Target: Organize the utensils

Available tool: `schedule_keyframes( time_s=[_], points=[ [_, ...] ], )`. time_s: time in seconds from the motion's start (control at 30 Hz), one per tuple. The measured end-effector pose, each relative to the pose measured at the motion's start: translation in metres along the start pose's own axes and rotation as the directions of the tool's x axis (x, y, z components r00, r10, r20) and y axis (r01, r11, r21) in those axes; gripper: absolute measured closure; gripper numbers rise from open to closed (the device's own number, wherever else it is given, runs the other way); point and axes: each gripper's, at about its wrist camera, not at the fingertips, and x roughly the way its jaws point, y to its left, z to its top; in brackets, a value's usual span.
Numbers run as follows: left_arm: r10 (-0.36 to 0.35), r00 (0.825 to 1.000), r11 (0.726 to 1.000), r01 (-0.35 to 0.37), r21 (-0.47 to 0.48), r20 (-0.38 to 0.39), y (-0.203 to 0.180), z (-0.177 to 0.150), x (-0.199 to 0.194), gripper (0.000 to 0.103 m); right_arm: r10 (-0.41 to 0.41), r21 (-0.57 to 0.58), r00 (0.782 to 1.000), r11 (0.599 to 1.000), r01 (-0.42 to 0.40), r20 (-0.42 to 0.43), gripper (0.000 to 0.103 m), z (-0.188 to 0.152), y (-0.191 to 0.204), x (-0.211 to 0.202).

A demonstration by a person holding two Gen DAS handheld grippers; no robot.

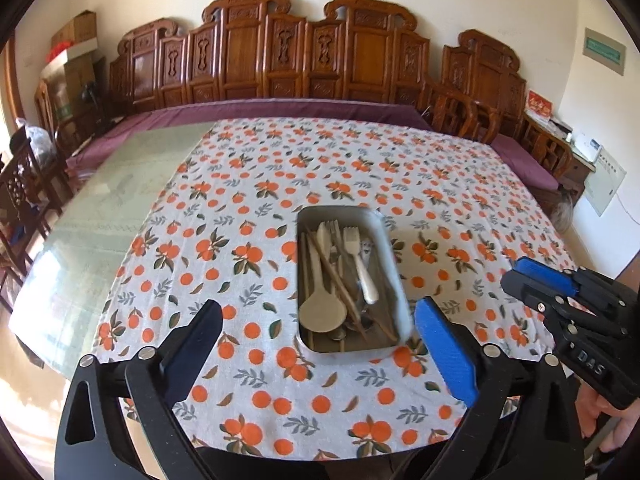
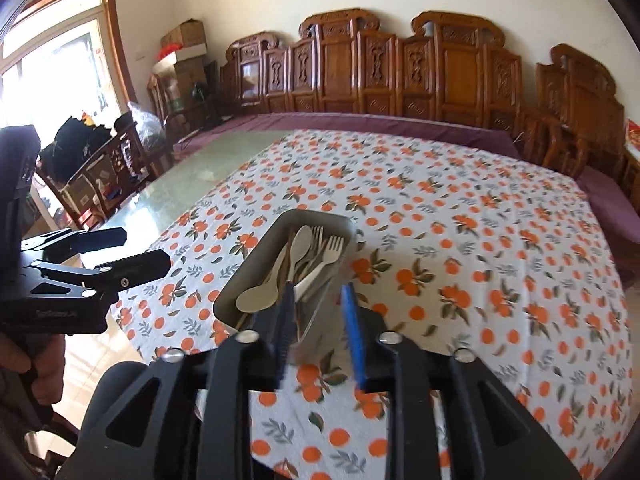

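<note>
A metal tray (image 1: 308,220) sits on the orange-print tablecloth (image 1: 248,208), holding several utensils: a pale spoon (image 1: 322,312), forks (image 1: 352,246), a knife and wooden chopsticks (image 1: 336,276). My left gripper (image 1: 318,322) is open and empty, its jaws set wide over the tray's near end. My right gripper (image 2: 318,308) is partly open and empty, hovering at the tray's near corner (image 2: 304,340). In the left wrist view the right gripper (image 1: 520,276) shows at the right. In the right wrist view the left gripper (image 2: 136,250) shows at the left, open.
The cloth covers part of a glass-topped table (image 1: 100,208); bare glass lies to the left. Carved wooden benches (image 1: 304,60) with purple cushions line the far wall. Chairs and boxes (image 2: 100,168) stand at the left.
</note>
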Motion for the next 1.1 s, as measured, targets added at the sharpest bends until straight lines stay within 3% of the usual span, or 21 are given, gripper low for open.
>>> schedule_keyframes(
  time_s=[0.03,0.23,0.33,0.67,1.1],
  points=[
    [-0.008,1.0,1.0,0.008,0.005,0.014,-0.005,-0.002,-0.006,0.008,-0.008,0.006,1.0,1.0,0.008,0.011,0.048,-0.002,-0.001,-0.008],
    [-0.03,0.998,0.999,0.028,0.03,0.047,-0.027,-0.013,-0.03,0.008,-0.064,0.048,0.996,0.997,0.061,0.069,0.01,-0.018,-0.01,-0.055],
    [-0.026,0.998,0.999,0.023,0.047,0.061,-0.037,-0.02,-0.041,0.008,-0.082,0.063,0.992,0.995,0.076,0.1,0.003,-0.025,-0.013,-0.079],
    [-0.027,0.998,0.996,0.023,0.085,0.049,-0.062,-0.044,-0.065,0.008,-0.143,0.096,0.978,0.987,0.129,0.15,0.003,-0.045,-0.017,-0.136],
    [-0.041,0.986,0.994,0.023,0.11,0.162,-0.093,-0.031,-0.127,0.008,-0.196,0.105,0.952,0.979,0.176,0.233,0.003,-0.038,-0.015,-0.19]
  ],
)
